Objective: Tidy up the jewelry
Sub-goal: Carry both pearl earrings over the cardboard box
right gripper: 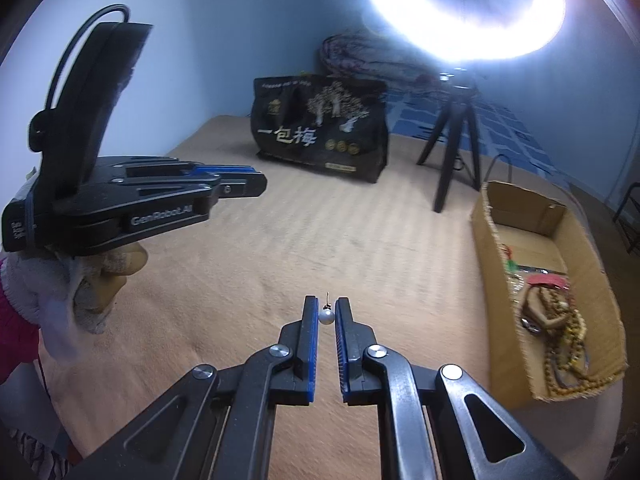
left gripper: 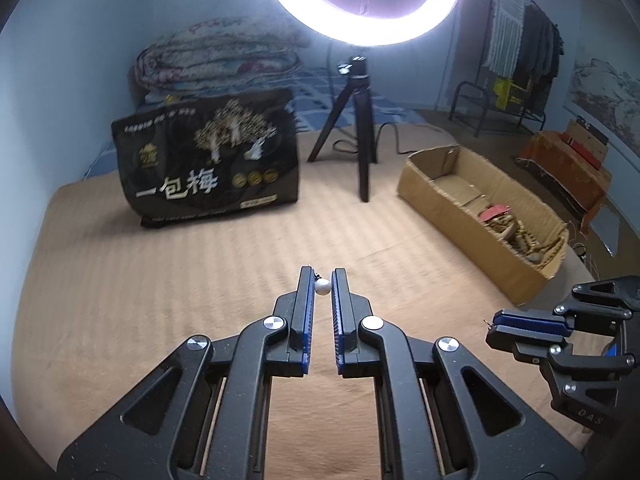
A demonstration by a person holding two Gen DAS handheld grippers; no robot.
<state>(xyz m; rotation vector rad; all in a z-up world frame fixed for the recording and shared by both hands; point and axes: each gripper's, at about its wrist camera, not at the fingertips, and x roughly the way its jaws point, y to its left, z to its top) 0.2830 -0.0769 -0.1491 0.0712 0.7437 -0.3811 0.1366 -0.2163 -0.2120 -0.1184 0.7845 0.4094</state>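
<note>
My left gripper (left gripper: 323, 286) is shut on a white pearl earring (left gripper: 322, 286), held between its blue-padded fingertips above the tan bedcover. My right gripper (right gripper: 326, 316) is shut on a second pearl earring (right gripper: 326, 317), whose thin post sticks up past the fingertips. The right gripper also shows at the right edge of the left wrist view (left gripper: 496, 330); the left gripper shows at the left of the right wrist view (right gripper: 244, 180). A cardboard box (right gripper: 500, 248) to the right holds bead necklaces (right gripper: 560, 336); it also shows in the left wrist view (left gripper: 432, 176).
A black printed bag (left gripper: 208, 160) stands at the back of the tan bedcover (left gripper: 160, 280). A black tripod (left gripper: 360, 136) carries a bright ring light (left gripper: 360, 4). A folded quilt (left gripper: 216, 56) lies behind the bag. A clothes rack (left gripper: 520, 48) stands far right.
</note>
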